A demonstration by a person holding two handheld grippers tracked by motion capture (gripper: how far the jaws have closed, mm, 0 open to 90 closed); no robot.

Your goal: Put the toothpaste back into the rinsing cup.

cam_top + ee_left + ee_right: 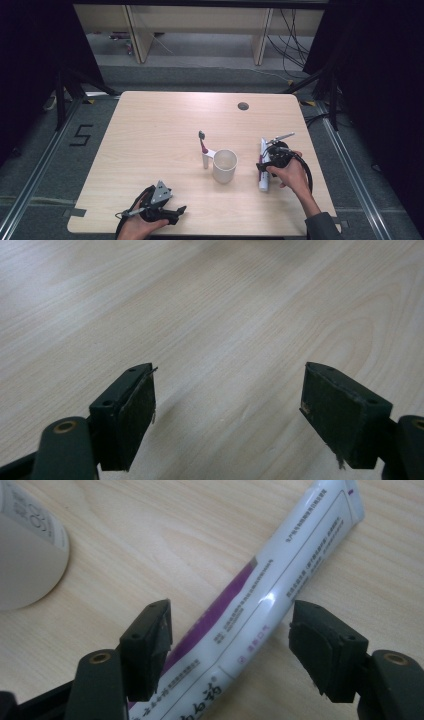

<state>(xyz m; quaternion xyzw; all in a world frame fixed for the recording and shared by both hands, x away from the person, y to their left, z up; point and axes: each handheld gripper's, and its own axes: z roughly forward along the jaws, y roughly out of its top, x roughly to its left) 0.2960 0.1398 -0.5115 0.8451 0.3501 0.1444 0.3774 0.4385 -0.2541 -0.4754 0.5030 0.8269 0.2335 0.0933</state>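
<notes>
We look down on a pale wooden table (165,115) with a person's two forearms coming in from the near edge, each hand holding a black two-jaw gripper.

The right gripper (264,167) sits on the right side of the table, directly over a white and purple toothpaste tube (263,170) that lies flat on the wood. In the right gripper view we see this tube (260,605) running diagonally between the two black jaws. The jaws stand apart on either side of it, with a visible gap between each pad and the tube, so the claw is open around the tube and not yet gripping it. The tube's flat crimped end points away from the gripper, toward the far side of the table.

Just left of the tube stands a white cup (224,166), upright, mouth open. In the right gripper view its curved side (27,555) shows at the left edge. Just beside the cup, on its left, a toothbrush (203,147) with a dark head stands upright.

The left gripper (182,210) rests near the front left edge of the table, well apart from the cup and tube. In the left gripper view its jaws are spread wide with nothing but bare wood (225,330) between them.
</notes>
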